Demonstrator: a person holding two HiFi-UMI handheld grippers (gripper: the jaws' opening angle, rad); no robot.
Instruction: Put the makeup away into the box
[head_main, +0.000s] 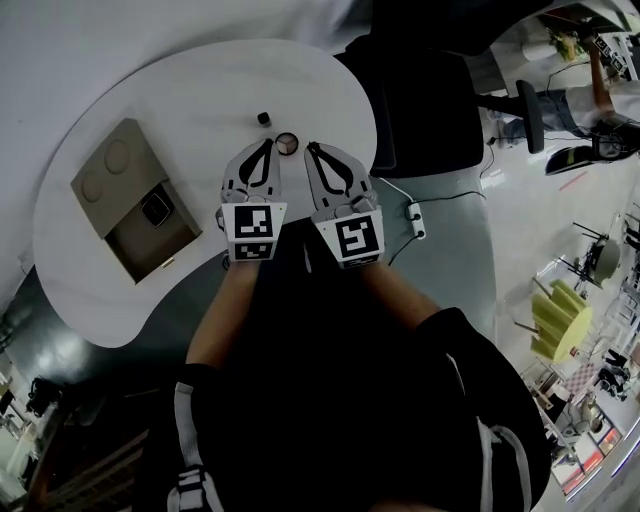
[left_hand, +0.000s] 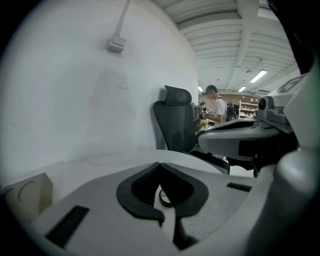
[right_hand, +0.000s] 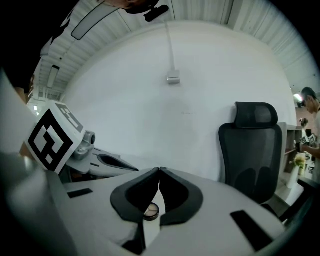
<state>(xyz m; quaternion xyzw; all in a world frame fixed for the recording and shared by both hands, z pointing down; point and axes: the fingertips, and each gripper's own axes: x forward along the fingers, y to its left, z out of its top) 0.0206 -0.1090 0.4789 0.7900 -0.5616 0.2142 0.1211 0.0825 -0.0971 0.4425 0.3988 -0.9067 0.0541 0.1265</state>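
While 1 small square pale-framed case (head_main: 155, 209) already lies inside the open tan cardboard box (head_main: 140, 245) at the left of the white kidney-shaped table (head_main: 200, 90), I judge the job only partly done: 2 pieces are left out on the tabletop. The round tan-centred compact (head_main: 287, 142) lies between the tips of my 2 grippers. The small black pot (head_main: 263, 118) stands a little beyond it, nearer the table's far edge. Both are well apart from the box.

My left gripper (head_main: 266, 146) has its fingers pressed together on nothing. In the left gripper view a round rim (left_hand: 164, 198), which I take for the compact, shows through the gap beneath the joined tips, on the table and not held. My right gripper (head_main: 311, 149) is likewise closed and empty, and its own view shows the compact (right_hand: 151, 212) on the table below its tips. As I read it, either gripper would have to open before taking anything.

Nothing lies on the table between the compact and the box, so the carry looks unobstructed. The box's folded-back lid (head_main: 112, 165) is clear of the opening. A black mesh office chair (head_main: 420, 100) stands at the table's right edge, and a white power strip (head_main: 415, 218) lies on the floor near it. The 2 grippers sit close side by side, so I'd mind them bumping each other.
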